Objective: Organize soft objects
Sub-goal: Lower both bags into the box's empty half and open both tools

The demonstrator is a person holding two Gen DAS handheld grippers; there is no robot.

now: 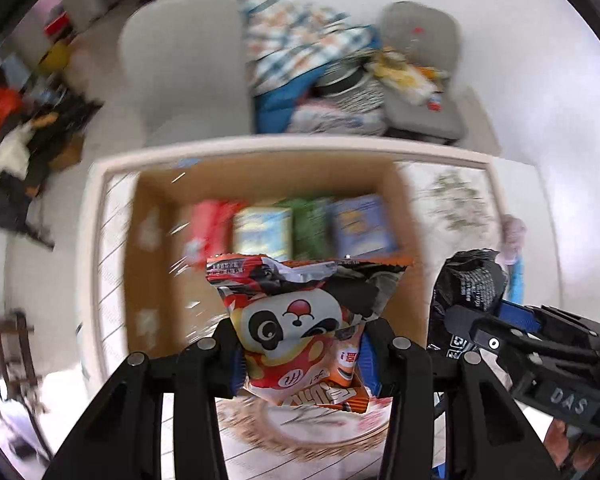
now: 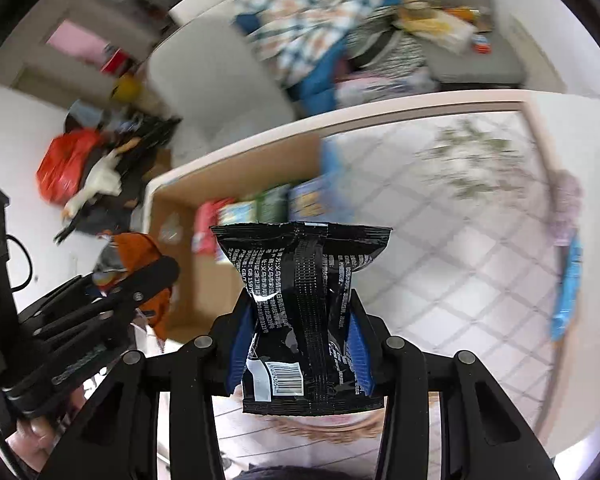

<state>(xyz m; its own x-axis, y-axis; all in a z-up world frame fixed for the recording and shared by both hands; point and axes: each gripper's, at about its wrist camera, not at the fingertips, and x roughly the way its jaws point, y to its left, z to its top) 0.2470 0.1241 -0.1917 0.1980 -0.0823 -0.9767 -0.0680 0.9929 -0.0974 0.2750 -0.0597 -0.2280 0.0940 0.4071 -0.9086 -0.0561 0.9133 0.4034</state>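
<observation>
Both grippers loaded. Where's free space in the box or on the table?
In the brown cardboard box, the far wall is crowded by a row of coloured packets; the near floor looks bare. Right of the box, the patterned tablecloth is bare up to the blue packet at the right edge.

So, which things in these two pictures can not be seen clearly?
- Packets inside the cardboard box: motion blur in both views, labels unreadable.
- Panda snack bag, lower part: hidden by the left gripper fingers.
- Black snack bag, front side: faces away in the right wrist view.
- Pile on the sofa: blurred, items unclear.
</observation>
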